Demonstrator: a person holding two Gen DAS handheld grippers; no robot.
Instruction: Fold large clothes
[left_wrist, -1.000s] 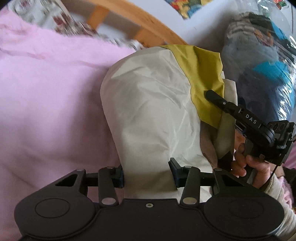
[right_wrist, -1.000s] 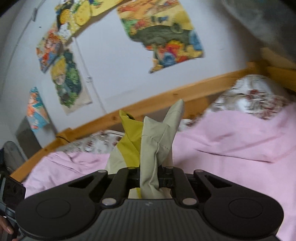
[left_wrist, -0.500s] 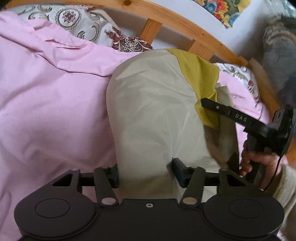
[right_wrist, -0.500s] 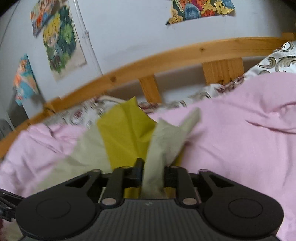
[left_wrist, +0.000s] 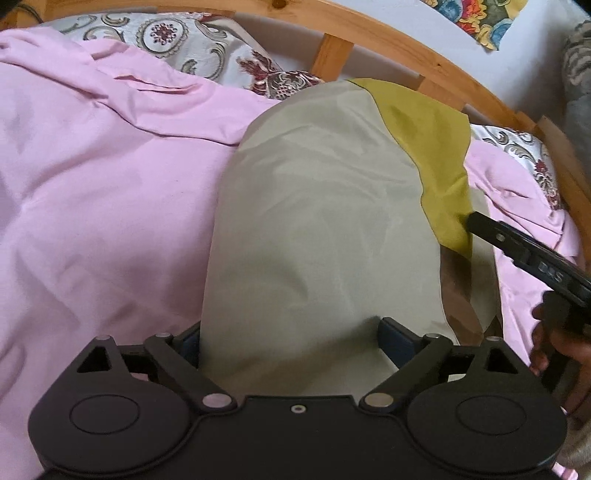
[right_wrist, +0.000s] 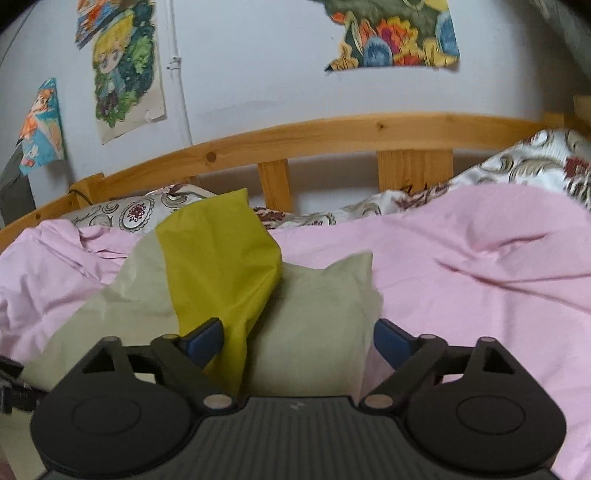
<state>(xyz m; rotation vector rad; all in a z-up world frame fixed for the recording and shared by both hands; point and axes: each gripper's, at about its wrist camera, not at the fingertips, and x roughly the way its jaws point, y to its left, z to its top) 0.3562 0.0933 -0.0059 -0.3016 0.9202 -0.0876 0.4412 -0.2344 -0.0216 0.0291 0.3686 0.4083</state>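
Garment (left_wrist: 321, 236), beige with a yellow panel, now lies low over the pink sheet (left_wrist: 92, 192) of the bed instead of hanging in the air. The right claw (right_wrist: 297, 338) has sprung wide since half a second ago, letting go its bunched edge. The left claw (left_wrist: 290, 332) stands wide too, cloth draped between its fingers. By the look of it, this fold is laid; smoothing or regrasping comes next.
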